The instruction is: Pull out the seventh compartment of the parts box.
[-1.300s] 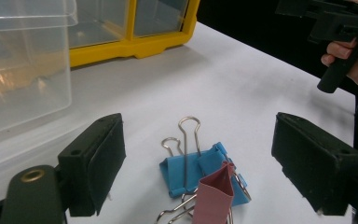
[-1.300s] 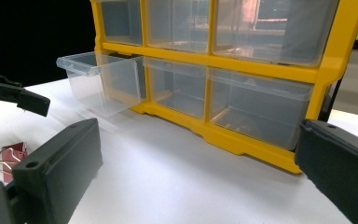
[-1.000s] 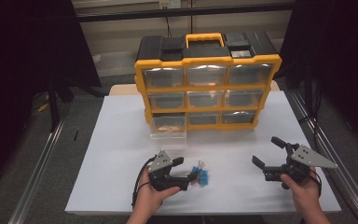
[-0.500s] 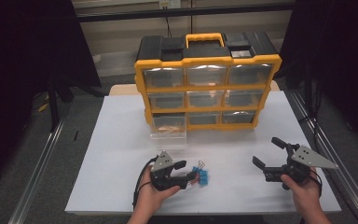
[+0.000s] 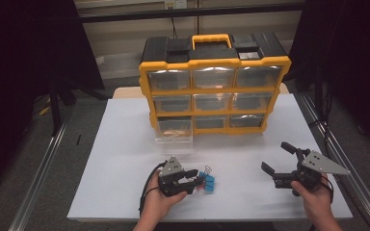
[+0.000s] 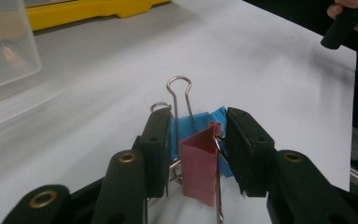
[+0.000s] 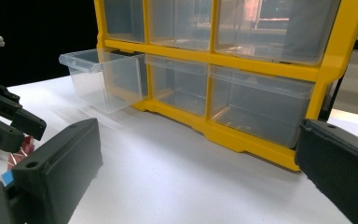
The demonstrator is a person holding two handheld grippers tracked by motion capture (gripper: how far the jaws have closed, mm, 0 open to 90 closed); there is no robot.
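The left gripper (image 6: 198, 149) has just been closing around the red clip (image 6: 199, 170) low in the middle of its view. Its jaws are near the clip, and I cannot tell if they pinch it yet. The blue clips (image 5: 208, 183) lie touching it and might get dragged along. The right gripper (image 5: 282, 161) waits with jaws wide apart, low right. The open drawer (image 5: 173, 132) sits up by the yellow box (image 5: 214, 86).

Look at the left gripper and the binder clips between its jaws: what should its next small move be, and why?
Probably finish closing. The left gripper has just been closing, and its jaws flank the red binder clip, which lies on the blue clips, with a small gap on each side. The bottom-left drawer stands pulled out, likely the place to put the clip.
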